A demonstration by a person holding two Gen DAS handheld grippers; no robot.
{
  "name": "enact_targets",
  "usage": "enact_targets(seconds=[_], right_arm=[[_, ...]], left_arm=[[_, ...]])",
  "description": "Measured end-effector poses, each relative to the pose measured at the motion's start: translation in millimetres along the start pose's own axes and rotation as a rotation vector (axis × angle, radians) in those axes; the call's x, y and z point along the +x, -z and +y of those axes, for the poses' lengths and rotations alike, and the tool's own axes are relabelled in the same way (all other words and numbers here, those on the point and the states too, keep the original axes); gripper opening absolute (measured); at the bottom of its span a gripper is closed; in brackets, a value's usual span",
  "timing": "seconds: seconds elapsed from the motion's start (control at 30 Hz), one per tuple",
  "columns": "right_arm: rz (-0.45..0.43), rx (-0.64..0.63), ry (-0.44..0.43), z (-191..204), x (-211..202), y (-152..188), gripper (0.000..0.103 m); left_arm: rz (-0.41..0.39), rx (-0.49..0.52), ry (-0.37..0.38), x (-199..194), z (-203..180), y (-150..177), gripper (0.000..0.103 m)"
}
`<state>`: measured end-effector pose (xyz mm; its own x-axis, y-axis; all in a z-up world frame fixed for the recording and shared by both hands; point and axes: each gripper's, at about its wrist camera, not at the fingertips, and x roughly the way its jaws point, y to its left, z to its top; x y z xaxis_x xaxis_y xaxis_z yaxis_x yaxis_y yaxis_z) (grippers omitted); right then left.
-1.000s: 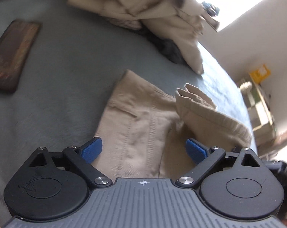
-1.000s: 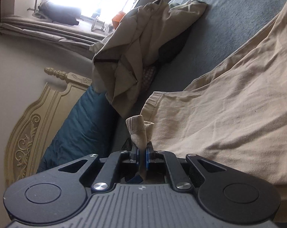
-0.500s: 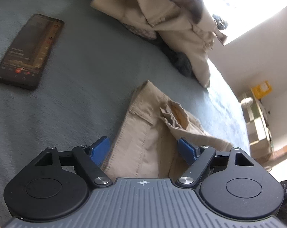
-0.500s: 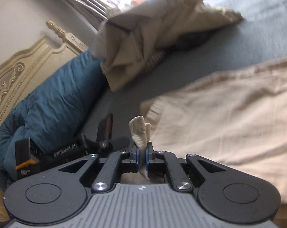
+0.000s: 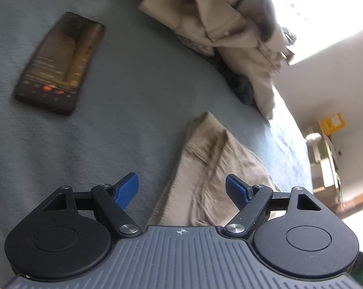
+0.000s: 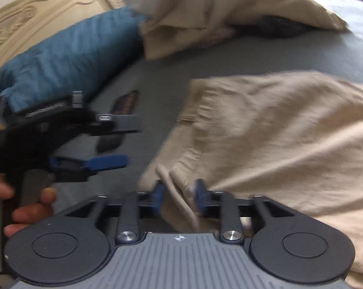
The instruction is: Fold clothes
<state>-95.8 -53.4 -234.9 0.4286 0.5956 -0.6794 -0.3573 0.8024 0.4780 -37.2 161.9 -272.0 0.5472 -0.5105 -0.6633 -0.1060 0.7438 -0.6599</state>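
Observation:
Beige trousers (image 5: 212,168) lie on the grey bed sheet (image 5: 133,125), their hem folded over flat. My left gripper (image 5: 181,183) hangs open just above the garment's near edge, with nothing between its blue pads. In the right wrist view the trousers (image 6: 277,132) spread wide to the right. My right gripper (image 6: 179,190) is opening. A fold of the beige cloth still stands loose between its jaws, and the pads are clear of it. The left gripper's blue fingers (image 6: 104,162) show at the left, held by a hand (image 6: 32,207).
A dark phone (image 5: 61,62) lies on the sheet at the far left. A heap of beige and dark clothes (image 5: 217,19) sits at the back. A blue duvet (image 6: 61,55) lies against a carved cream headboard (image 6: 37,12). The bed's edge runs along the right, beside a shelf (image 5: 326,149).
My right gripper was shut on a cloth fold and has now parted its jaws, rolling as it moved. The raised fold near my left gripper has dropped flat. The phone has come further into view.

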Motion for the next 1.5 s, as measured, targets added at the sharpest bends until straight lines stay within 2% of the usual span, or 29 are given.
enact_targets(seconds=[0.07, 0.2, 0.27, 0.4, 0.5, 0.6, 0.7, 0.9, 0.97, 1.03, 1.17, 1.2, 1.23, 1.27, 1.37, 1.5], right_arm=[[0.02, -0.04, -0.064, 5, -8, -2, 0.066], [0.097, -0.064, -0.142, -4, -32, -8, 0.067], [0.12, -0.012, -0.184, -21, -45, -16, 0.066], [0.093, 0.14, -0.181, -59, -68, -40, 0.066], [0.044, 0.282, -0.168, -85, -72, -62, 0.06], [0.038, 0.376, -0.166, -94, -57, -80, 0.056], [0.092, 0.404, -0.122, -90, -32, -95, 0.057], [0.241, 0.401, 0.055, -77, 20, -116, 0.058], [0.263, 0.365, 0.105, -70, 30, -119, 0.064], [0.278, 0.327, 0.159, -62, 38, -122, 0.065], [0.296, 0.279, 0.214, -55, 46, -119, 0.067], [0.298, 0.272, 0.223, -54, 48, -118, 0.068], [0.301, 0.265, 0.232, -53, 49, -117, 0.068], [0.304, 0.258, 0.24, -51, 51, -117, 0.068], [0.312, 0.233, 0.264, -45, 57, -117, 0.068], [0.331, 0.191, 0.296, -37, 67, -119, 0.069]], left_arm=[[0.016, 0.019, 0.023, 2, -4, 1, 0.08], [0.047, 0.084, 0.055, 9, -16, 1, 0.08], [0.06, 0.128, 0.058, 11, -21, 3, 0.08], [0.097, 0.208, 0.051, 14, -32, 10, 0.08], [0.144, 0.283, -0.005, 22, -40, 17, 0.077], [0.176, 0.34, -0.051, 30, -46, 22, 0.073], [0.199, 0.35, -0.089, 39, -47, 22, 0.065], [0.189, 0.353, -0.145, 43, -47, 24, 0.051], [0.169, 0.371, -0.157, 40, -48, 27, 0.041], [0.142, 0.385, -0.141, 35, -49, 29, 0.028], [0.101, 0.44, -0.144, 28, -54, 37, 0.022], [0.09, 0.459, -0.145, 27, -56, 39, 0.02], [0.075, 0.488, -0.139, 24, -59, 42, 0.011], [0.055, 0.522, -0.127, 20, -62, 45, 0.009], [-0.001, 0.645, -0.096, 8, -76, 57, 0.008], [-0.029, 0.765, -0.075, 3, -89, 70, 0.008]])
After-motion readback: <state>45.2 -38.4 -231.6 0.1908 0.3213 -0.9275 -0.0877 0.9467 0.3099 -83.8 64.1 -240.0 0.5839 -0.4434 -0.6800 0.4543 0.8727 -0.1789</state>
